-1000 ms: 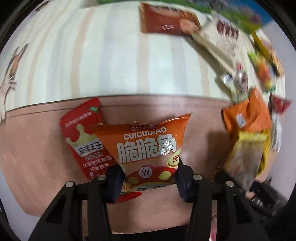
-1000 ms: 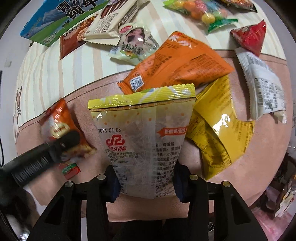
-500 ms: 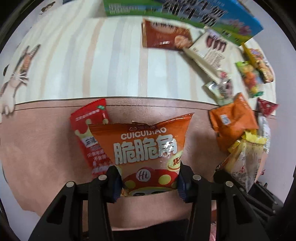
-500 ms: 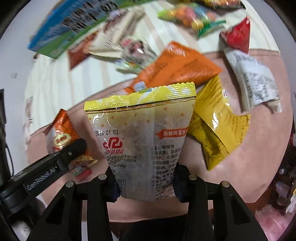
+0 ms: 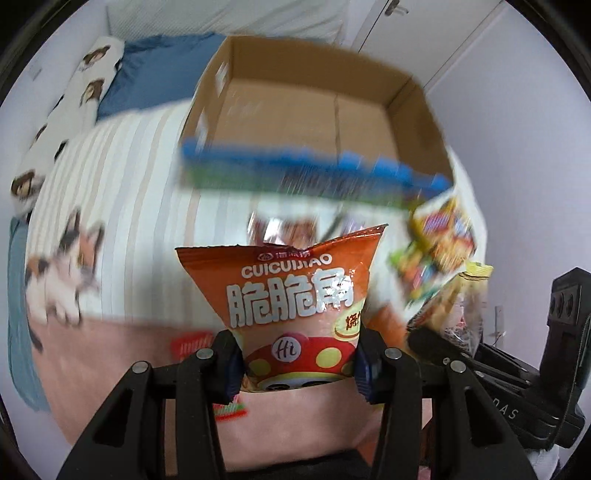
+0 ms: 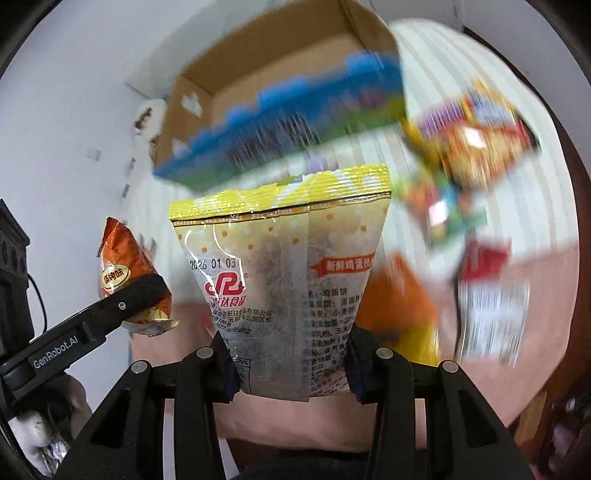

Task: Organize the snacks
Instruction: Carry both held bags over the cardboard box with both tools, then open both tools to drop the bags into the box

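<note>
Fingers (image 5: 236, 365) pinch snack packets (image 5: 295, 295) above a striped bedspread (image 5: 122, 184) by white walls (image 5: 517, 147).

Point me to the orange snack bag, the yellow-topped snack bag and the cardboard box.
orange snack bag (image 5: 295, 295), left wrist view, printed front panel.
yellow-topped snack bag (image 6: 280, 273), right wrist view, back panel under the seal.
cardboard box (image 5: 295, 114), left wrist view, bare inner floor.

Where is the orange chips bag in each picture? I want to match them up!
Left wrist view: the orange chips bag is bottom centre, pinched in the left gripper.
Right wrist view: the same bag is at the left edge, seen side-on.
Shared landmark: the open cardboard box, far beyond both held bags.
</note>
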Tool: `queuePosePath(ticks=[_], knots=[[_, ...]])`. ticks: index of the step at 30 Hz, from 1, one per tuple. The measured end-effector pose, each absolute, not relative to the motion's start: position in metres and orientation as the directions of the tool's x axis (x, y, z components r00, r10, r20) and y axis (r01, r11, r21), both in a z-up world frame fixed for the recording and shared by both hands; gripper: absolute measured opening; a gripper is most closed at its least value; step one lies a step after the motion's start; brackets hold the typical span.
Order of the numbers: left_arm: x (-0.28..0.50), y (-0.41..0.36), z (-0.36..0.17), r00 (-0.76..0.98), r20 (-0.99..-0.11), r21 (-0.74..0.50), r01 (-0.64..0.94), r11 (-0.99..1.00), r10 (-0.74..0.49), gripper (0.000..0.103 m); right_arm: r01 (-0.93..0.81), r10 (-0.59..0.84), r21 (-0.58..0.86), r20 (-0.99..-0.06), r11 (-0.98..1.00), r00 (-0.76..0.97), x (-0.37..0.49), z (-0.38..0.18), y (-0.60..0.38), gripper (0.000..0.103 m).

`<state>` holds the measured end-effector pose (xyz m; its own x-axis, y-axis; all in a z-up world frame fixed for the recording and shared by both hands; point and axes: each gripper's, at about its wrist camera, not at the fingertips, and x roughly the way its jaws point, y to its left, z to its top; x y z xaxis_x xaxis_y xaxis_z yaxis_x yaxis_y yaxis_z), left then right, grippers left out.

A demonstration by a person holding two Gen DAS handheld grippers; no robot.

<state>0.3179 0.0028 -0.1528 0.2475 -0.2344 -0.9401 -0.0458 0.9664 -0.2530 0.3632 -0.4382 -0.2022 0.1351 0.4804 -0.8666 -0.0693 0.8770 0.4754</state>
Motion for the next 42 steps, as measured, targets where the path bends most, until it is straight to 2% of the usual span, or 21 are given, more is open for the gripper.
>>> queuePosePath(ticks=[7,14,19,27,28,29,30,31,32,33,42], knots=[[0.446,0.000,-0.146,0.245,-0.942,-0.249,-0.047,0.967,-0.230,0.044,-0.152,0.467,0.446,-0.869,0.882,0.162,0.491,-0.178,-0.414,0.046],[0.567,0.007,-0.204,0.108,-0.970,-0.227,-0.065,0.972,-0.219,0.045,-0.178,0.386,0.368,-0.920,0.912,0.075,0.611,-0.217,-0.383,0.046],[0.604,0.016,-0.253,-0.005,-0.972,-0.235,-0.090,0.968,-0.236,0.044,-0.182,0.342,0.344,-0.939,0.921,-0.043,0.658,-0.260,-0.367,0.046],[0.627,0.023,-0.287,-0.088,-0.966,-0.237,-0.094,0.967,-0.245,0.045,-0.188,0.281,0.302,-0.951,0.934,-0.133,0.685,-0.299,-0.355,0.048],[0.627,0.023,-0.289,-0.089,-0.967,-0.233,-0.085,0.969,-0.240,0.047,-0.190,0.271,0.296,-0.951,0.936,-0.147,0.687,-0.302,-0.353,0.059],[0.627,0.022,-0.288,-0.083,-0.969,-0.226,-0.084,0.971,-0.233,0.051,-0.196,0.256,0.283,-0.954,0.939,-0.153,0.685,-0.303,-0.351,0.082],[0.624,0.021,-0.286,-0.070,-0.972,-0.220,-0.083,0.972,-0.226,0.066,-0.197,0.241,0.268,-0.959,0.943,-0.149,0.684,-0.303,-0.352,0.093],[0.623,0.021,-0.285,-0.060,-0.973,-0.218,-0.079,0.973,-0.223,0.090,-0.200,0.244,0.270,-0.959,0.942,-0.145,0.684,-0.303,-0.353,0.098],[0.621,0.022,-0.283,-0.050,-0.973,-0.221,-0.078,0.972,-0.225,0.098,-0.198,0.252,0.278,-0.957,0.940,-0.147,0.684,-0.302,-0.354,0.098],[0.619,0.023,-0.281,-0.040,-0.975,-0.217,-0.080,0.973,-0.220,0.099,-0.194,0.254,0.280,-0.956,0.940,-0.149,0.684,-0.301,-0.356,0.098],[0.589,0.020,-0.259,0.060,-0.977,-0.210,-0.056,0.976,-0.207,0.099,-0.207,0.232,0.242,-0.970,0.948,-0.074,0.670,-0.281,-0.368,0.099]])
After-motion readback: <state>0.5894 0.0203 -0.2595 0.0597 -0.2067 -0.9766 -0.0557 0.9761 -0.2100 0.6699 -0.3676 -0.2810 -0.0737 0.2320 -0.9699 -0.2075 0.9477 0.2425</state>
